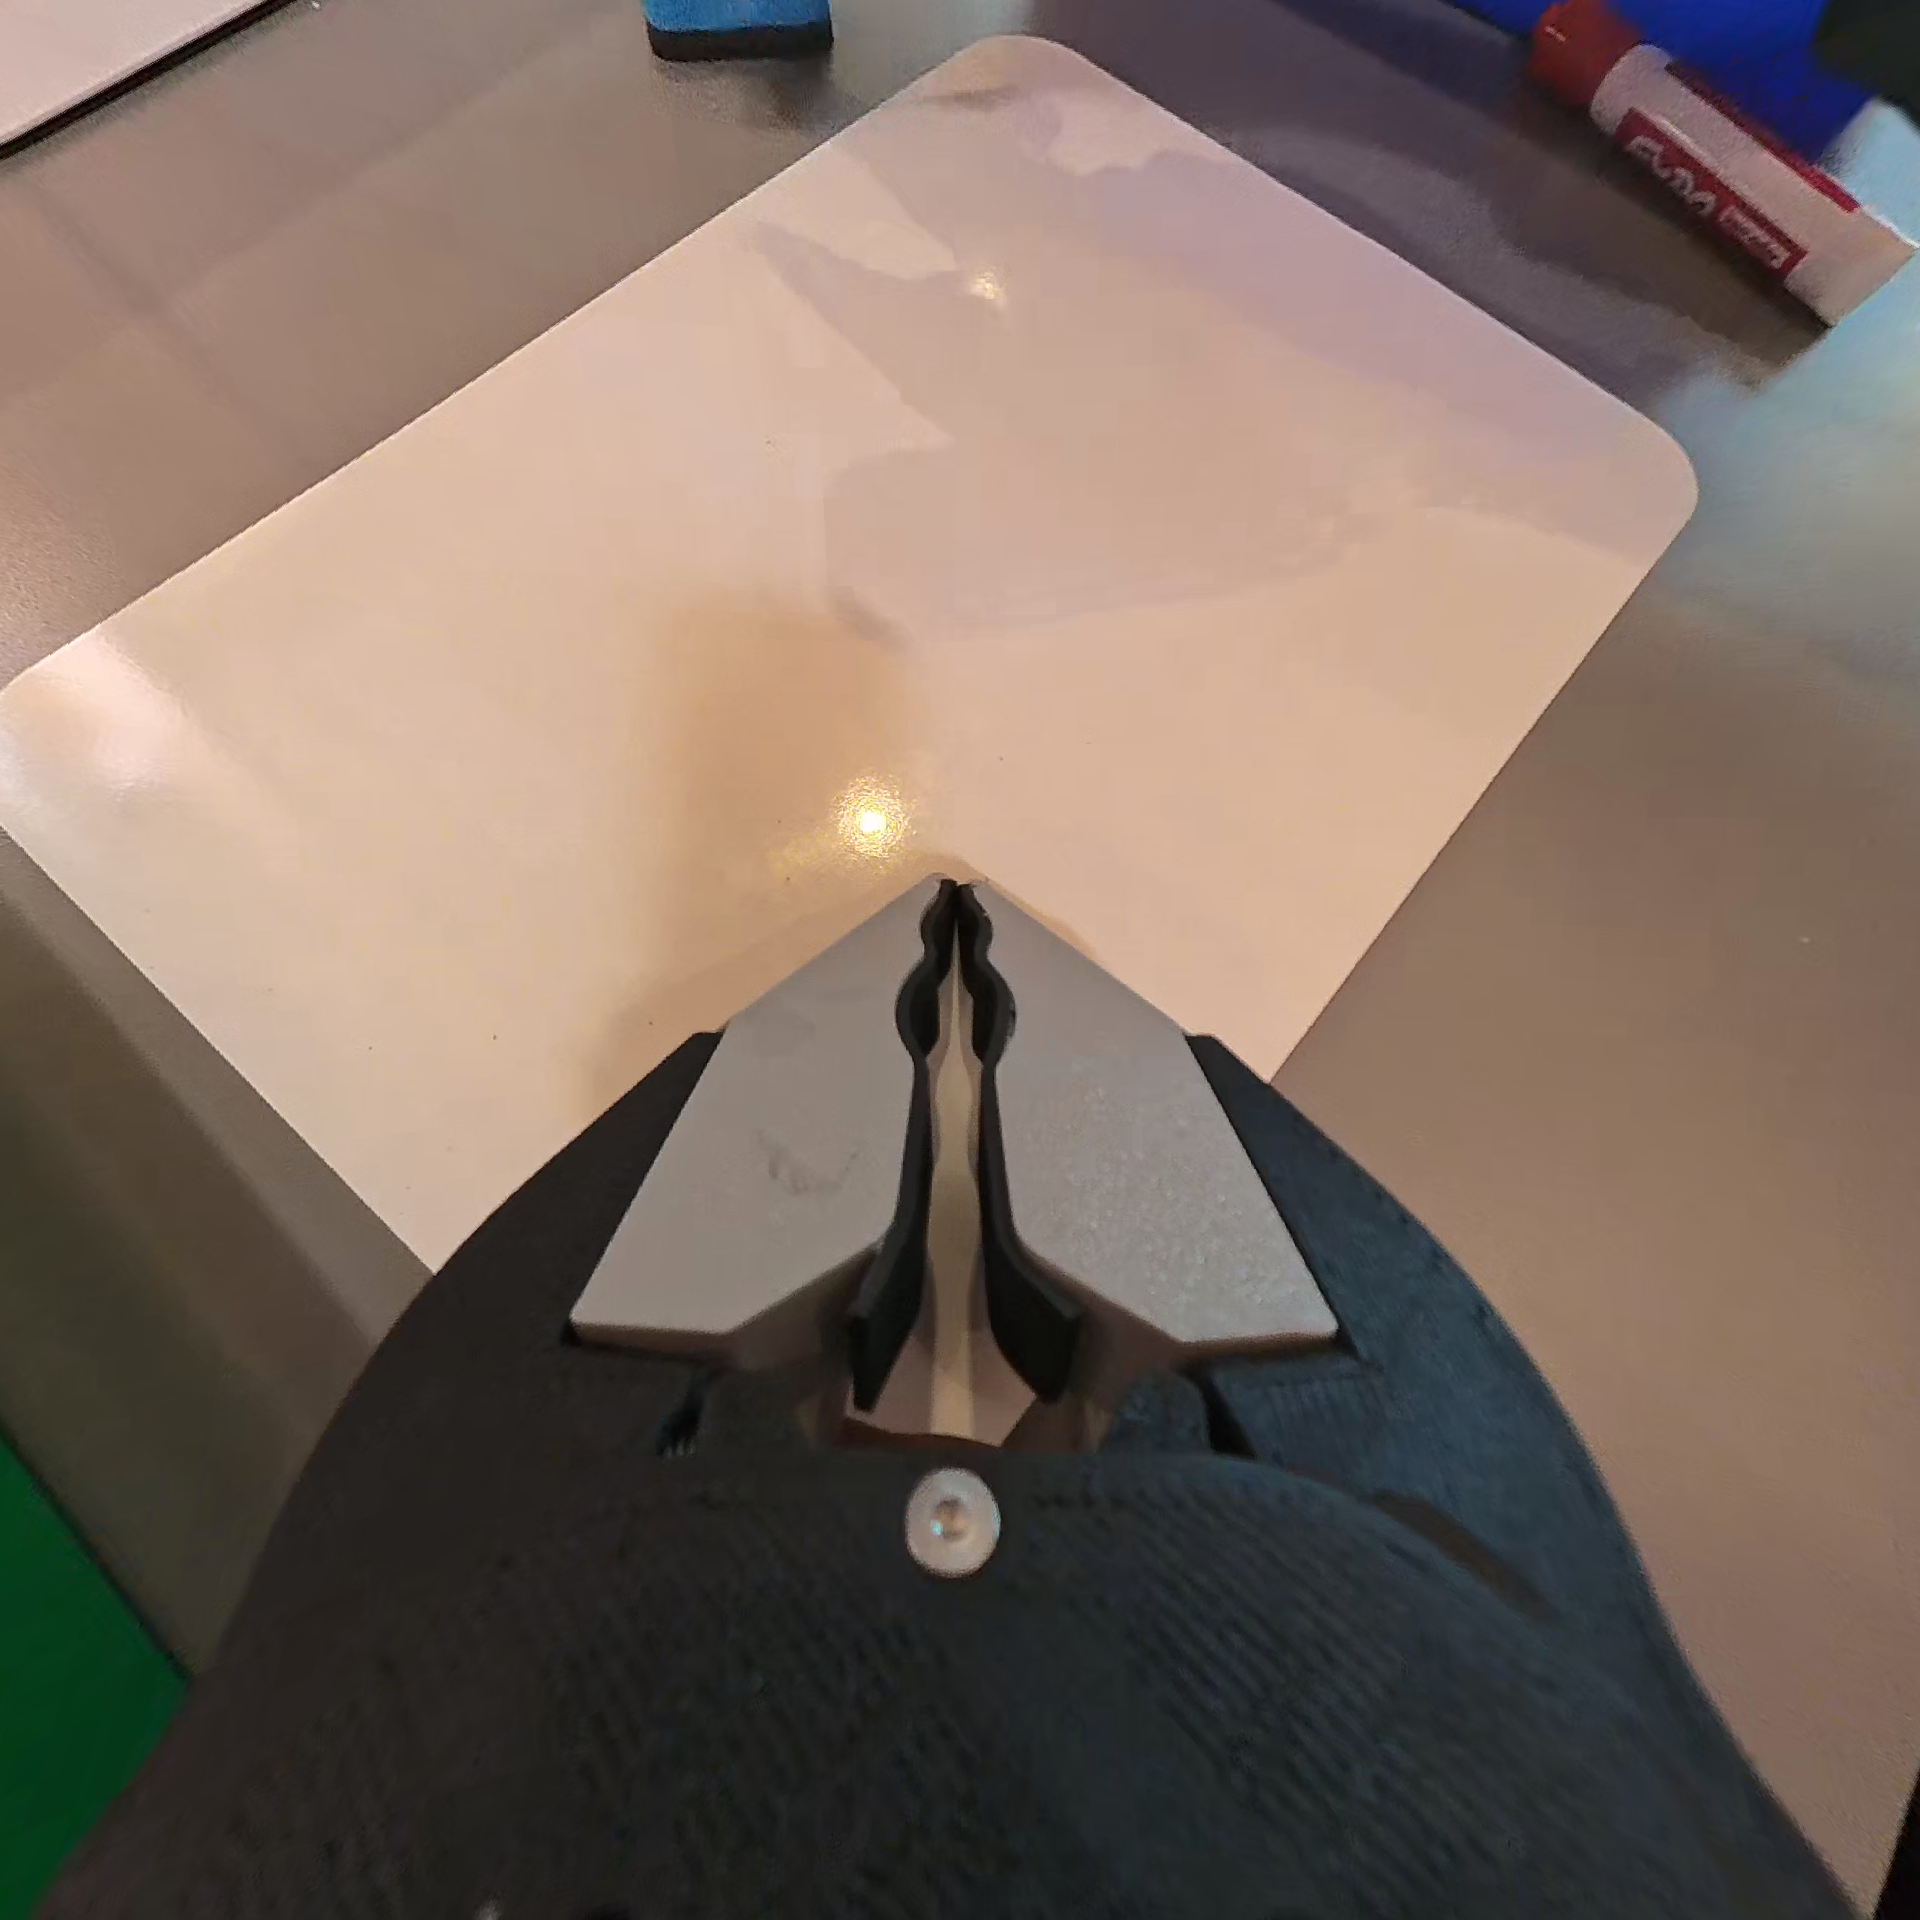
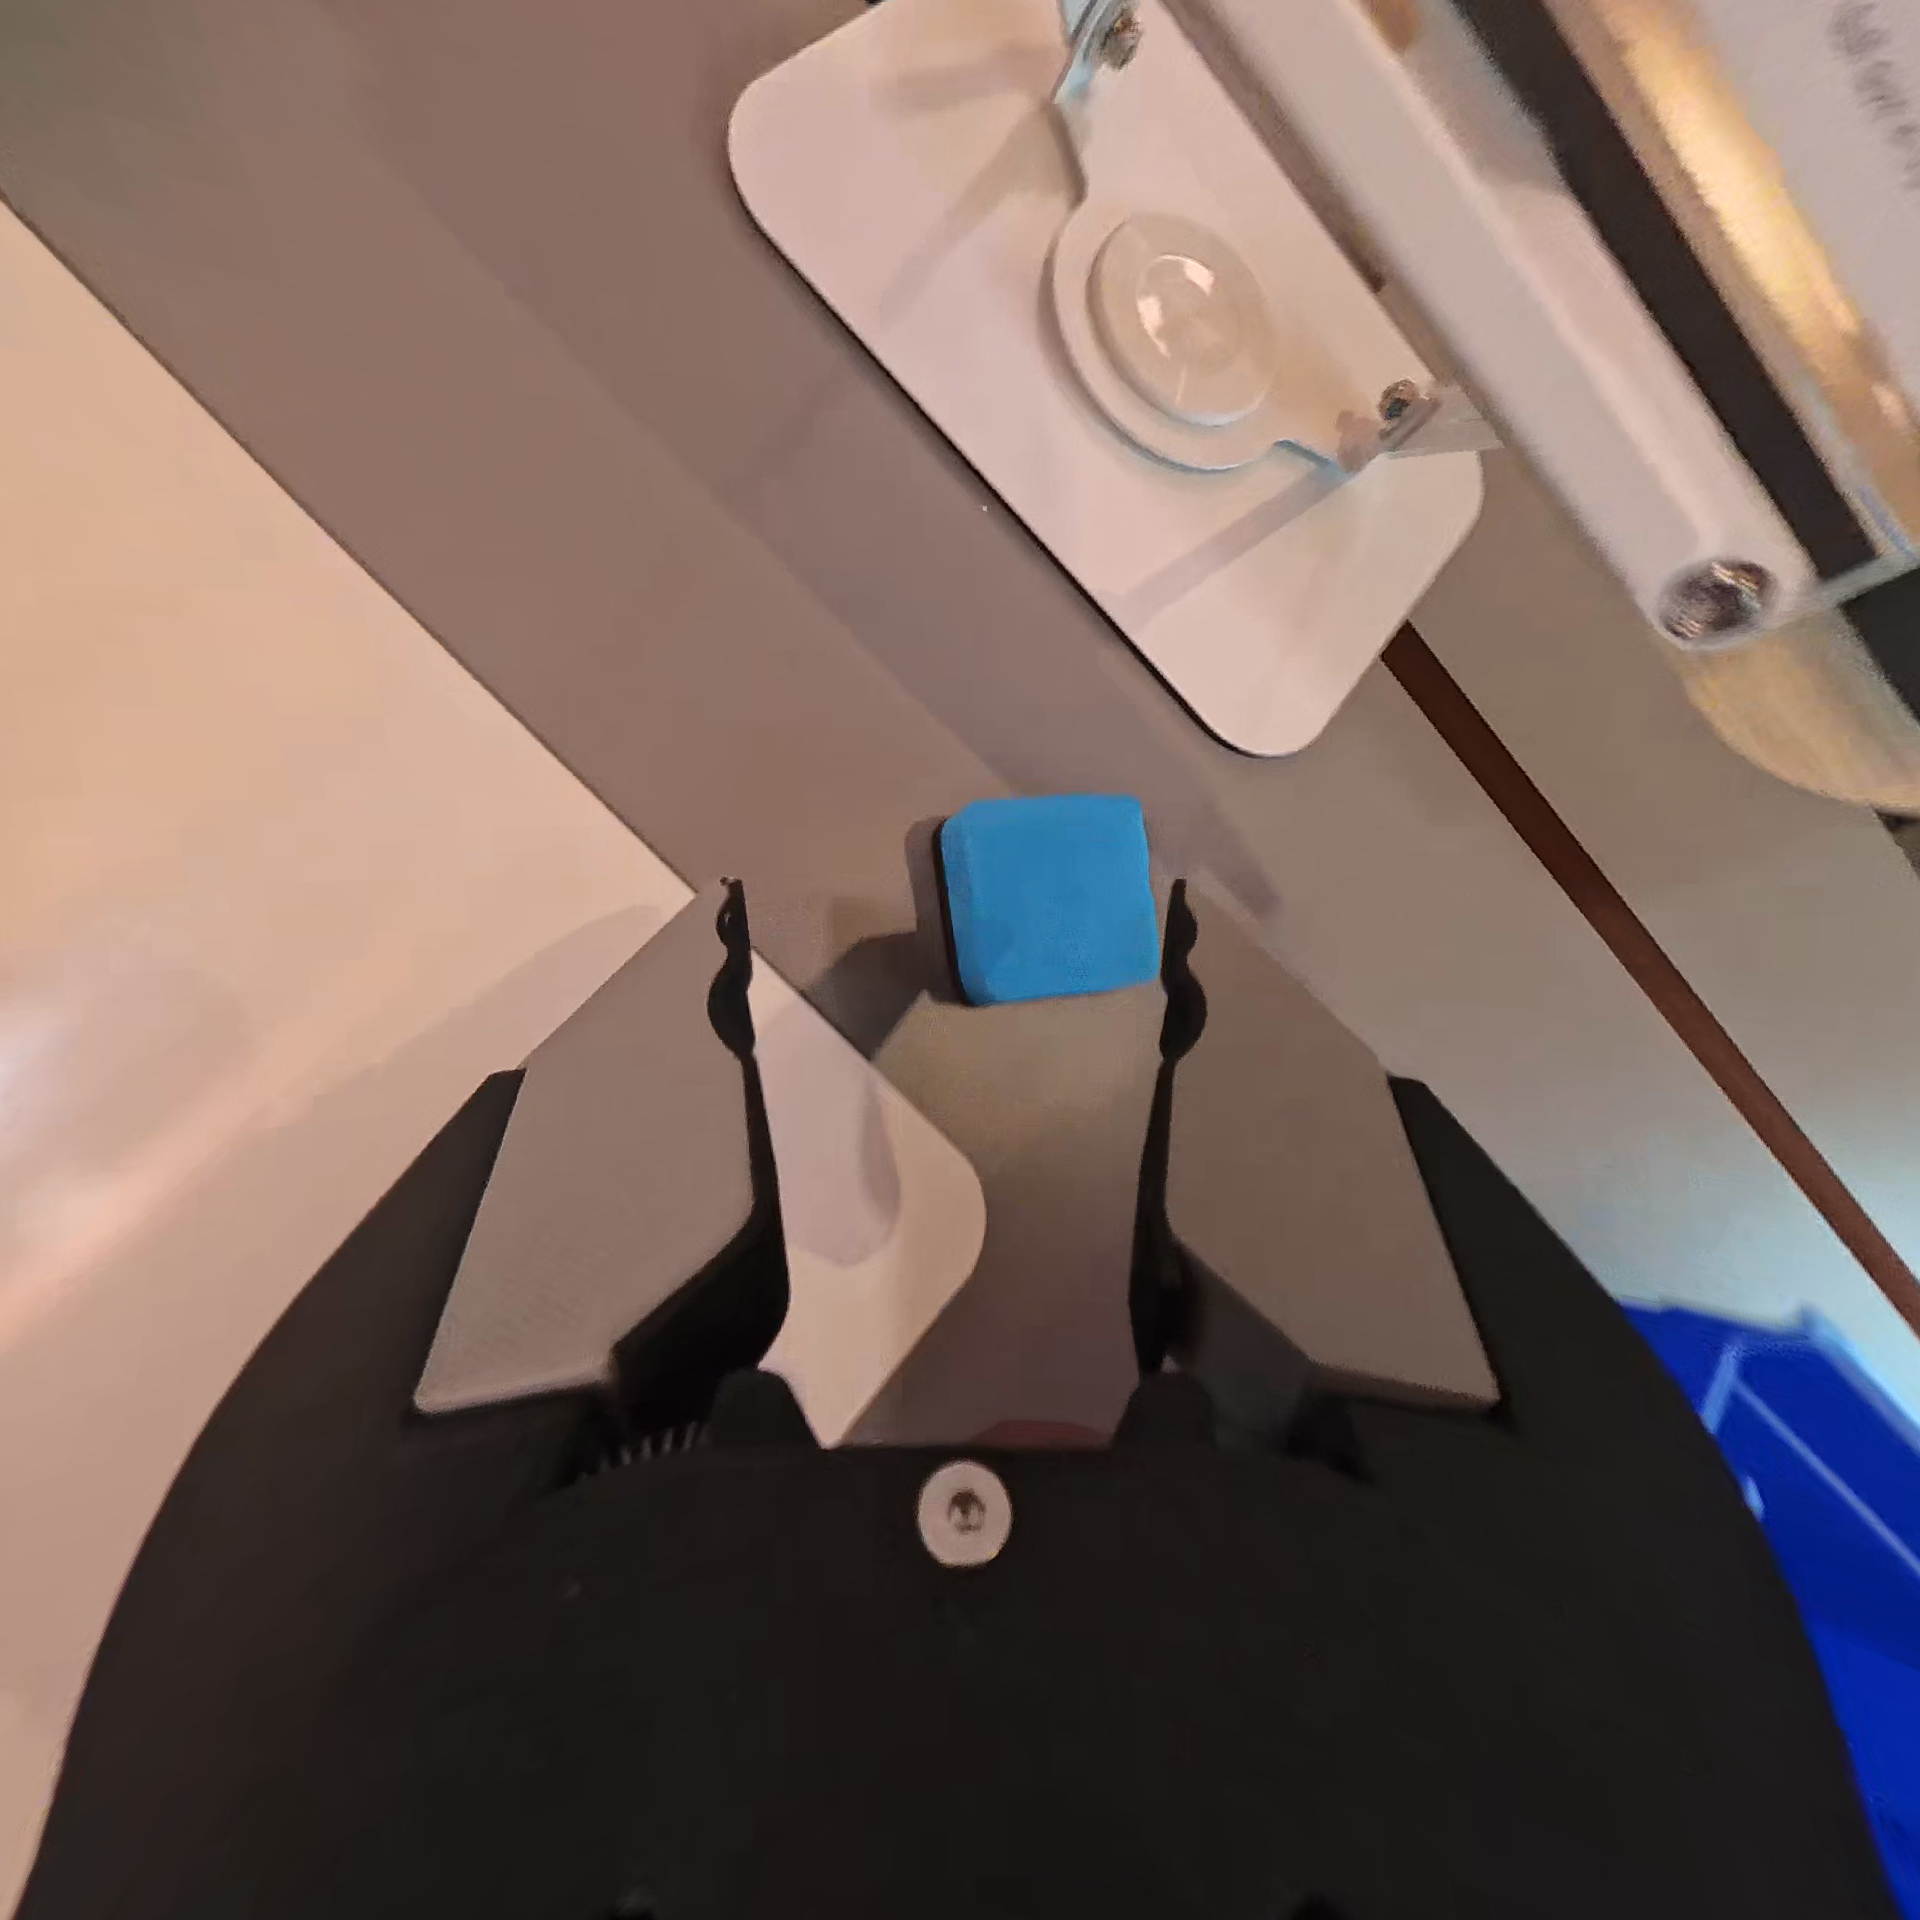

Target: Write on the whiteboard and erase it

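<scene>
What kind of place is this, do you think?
Probably an office or lab desk: a small whiteboard lies flat on a grey tabletop, with a blue eraser and a red marker close by.

Left gripper [image 1: 956,891]: broad black body with a ribbed, printed-looking texture, one silver hex screw centred near the front, flat grey wedge-shaped fingers [image 1: 1132,1164] lined with wavy black pads. Right gripper [image 2: 951,904]: same black shell, same single silver screw, matching grey fingers [image 2: 592,1164] edged with scalloped black pads.
</scene>
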Demonstrator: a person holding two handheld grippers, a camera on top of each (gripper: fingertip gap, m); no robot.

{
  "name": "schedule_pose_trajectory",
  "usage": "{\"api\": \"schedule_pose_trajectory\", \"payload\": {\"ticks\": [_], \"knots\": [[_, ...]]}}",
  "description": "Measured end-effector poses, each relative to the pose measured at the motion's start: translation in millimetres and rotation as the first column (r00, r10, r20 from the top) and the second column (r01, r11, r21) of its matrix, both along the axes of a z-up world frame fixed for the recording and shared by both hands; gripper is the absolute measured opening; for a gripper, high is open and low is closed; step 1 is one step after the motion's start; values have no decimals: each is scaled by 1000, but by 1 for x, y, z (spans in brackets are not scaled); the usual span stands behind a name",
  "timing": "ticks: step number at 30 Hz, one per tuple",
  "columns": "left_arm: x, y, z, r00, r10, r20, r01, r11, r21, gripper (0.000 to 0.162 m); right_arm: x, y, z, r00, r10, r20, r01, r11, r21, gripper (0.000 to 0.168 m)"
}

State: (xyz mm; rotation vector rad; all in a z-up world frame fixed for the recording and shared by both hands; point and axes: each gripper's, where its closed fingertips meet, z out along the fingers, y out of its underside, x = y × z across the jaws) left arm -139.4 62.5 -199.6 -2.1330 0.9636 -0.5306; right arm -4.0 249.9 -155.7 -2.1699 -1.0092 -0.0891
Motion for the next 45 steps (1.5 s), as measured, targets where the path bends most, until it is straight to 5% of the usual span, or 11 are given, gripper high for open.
{"api": "schedule_pose_trajectory", "payload": {"ticks": [1, 8, 17, 22, 30, 45], "knots": [[0, 0, 0, 1000, 1, 0, -1, 1000, 0, 0, 7, -5, 6, 999, -34, 0, 34, 999, 6, 78], [-1, 0, 0, 1000, 4, -13, -4, 1000, 15, 0, 24, -99, 43, 955, -54, -293, 68, 997, 38, 78], [-3, 0, 0, 999, 22, -25, -21, 999, 30, 0, 52, -185, 22, 902, -52, -429, 124, 982, 141, 74], [-3, -1, 0, 999, 25, -21, -24, 999, 26, 0, 75, -203, 24, 931, -88, -354, 168, 964, 204, 74], [-3, -2, 0, 1000, 19, -16, -19, 1000, 20, 0, 91, -220, -3, 945, -111, -308, 146, 985, 94, 75], [0, -5, 0, 1000, -9, 9, 9, 1000, -9, 0, 140, -222, -34, 941, -300, -156, 308, 951, 29, 40]]}}
